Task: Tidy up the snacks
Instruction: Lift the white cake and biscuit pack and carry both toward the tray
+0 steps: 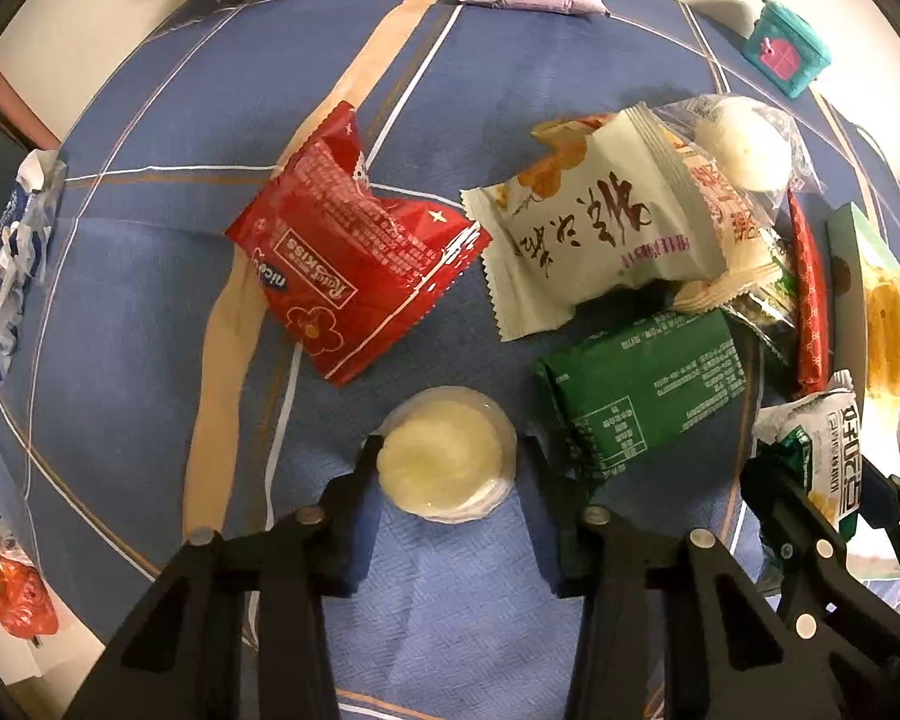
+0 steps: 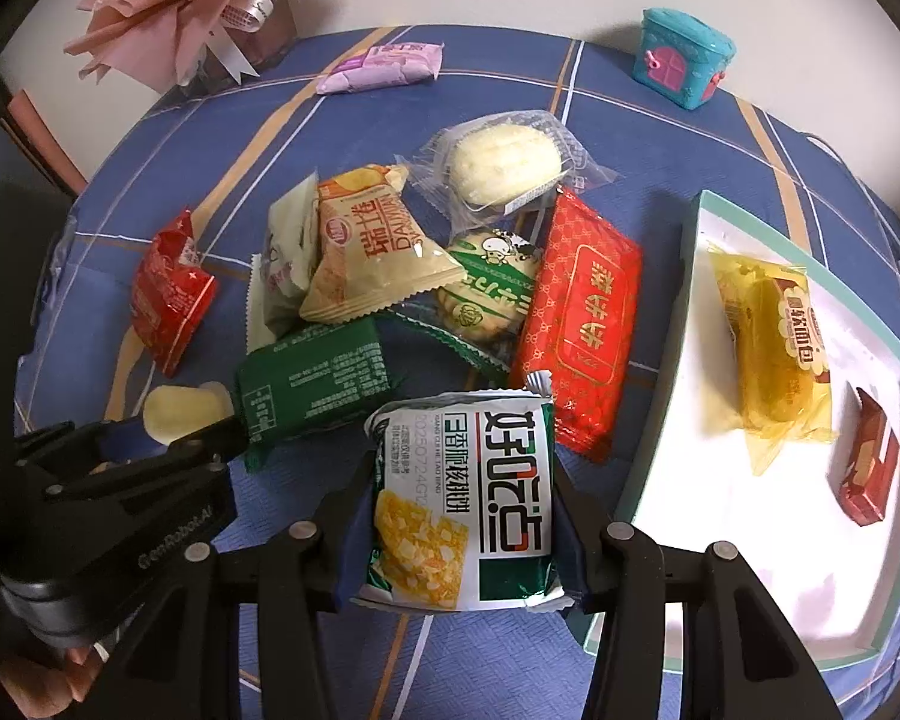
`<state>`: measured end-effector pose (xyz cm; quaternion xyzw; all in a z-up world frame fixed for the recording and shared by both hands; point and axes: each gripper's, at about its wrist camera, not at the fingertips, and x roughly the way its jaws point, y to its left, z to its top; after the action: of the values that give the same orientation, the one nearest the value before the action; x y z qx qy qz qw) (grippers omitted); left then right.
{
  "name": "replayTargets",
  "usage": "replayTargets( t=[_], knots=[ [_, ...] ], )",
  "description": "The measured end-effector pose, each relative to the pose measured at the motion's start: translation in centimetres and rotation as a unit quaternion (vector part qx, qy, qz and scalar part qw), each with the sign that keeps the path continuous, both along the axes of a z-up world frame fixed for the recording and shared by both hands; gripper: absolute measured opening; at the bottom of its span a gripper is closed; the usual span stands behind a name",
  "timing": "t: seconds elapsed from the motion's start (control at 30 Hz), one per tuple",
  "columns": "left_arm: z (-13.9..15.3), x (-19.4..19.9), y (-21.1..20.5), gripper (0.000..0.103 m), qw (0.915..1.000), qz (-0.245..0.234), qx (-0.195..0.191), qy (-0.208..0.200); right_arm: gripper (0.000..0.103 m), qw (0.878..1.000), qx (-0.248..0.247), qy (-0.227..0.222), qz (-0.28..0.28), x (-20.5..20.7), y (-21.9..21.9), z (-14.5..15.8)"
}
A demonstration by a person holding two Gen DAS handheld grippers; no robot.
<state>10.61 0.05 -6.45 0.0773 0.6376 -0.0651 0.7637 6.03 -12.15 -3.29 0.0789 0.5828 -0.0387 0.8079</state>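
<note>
The left hand-held gripper (image 1: 450, 468) points straight down at the tabletop (image 1: 150, 276), its fingers closed on a small round jelly cup (image 1: 447, 459) that stands on the blue cloth. The right hand-held gripper (image 2: 459, 504) is closed on a white-and-green snack packet (image 2: 468, 498), held just beside the white tray (image 2: 690, 420) at the right edge of the tabletop. The tray holds a yellow bread packet (image 2: 768, 348) and a small dark-red packet (image 2: 867, 462), lying apart. A pile of loose snacks occupies the middle of the tabletop: a green packet (image 1: 642, 384), a cream packet (image 1: 594, 228), a red flat packet (image 2: 582, 324) and a clear-wrapped pastry (image 2: 504, 165). A red Nice Kiss packet (image 1: 354, 252) lies apart, left of the pile. A purple packet (image 2: 384, 66) lies near the far edge.
</note>
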Motion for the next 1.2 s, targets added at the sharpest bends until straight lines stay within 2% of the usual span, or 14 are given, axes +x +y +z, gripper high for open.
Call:
replayTargets(
  t=[0.3,0.73,0.93,1.2],
  knots=[
    [1.0,0.2,2.1,0.044,0.9993,0.015,-0.033,-0.004,0.053,1.0,0.001,-0.006,-0.001,0.0,0.0,0.4],
    [6.8,1.0,3.0,0.044,0.9943,0.034,-0.063,-0.079,0.053,0.999,0.008,-0.041,-0.004,-1.0,-0.4,3.2],
    [8.0,0.0,0.5,0.044,0.9922,0.025,-0.073,-0.098,0.053,0.998,0.006,-0.052,-0.037,-2.2,-2.9,4.3],
    [9.0,-1.9,-5.3,0.044,0.9903,-0.026,-0.08,-0.11,0.053,0.99,-0.002,-0.063,-0.123,-4.8,-10.4,5.5]
  ],
)
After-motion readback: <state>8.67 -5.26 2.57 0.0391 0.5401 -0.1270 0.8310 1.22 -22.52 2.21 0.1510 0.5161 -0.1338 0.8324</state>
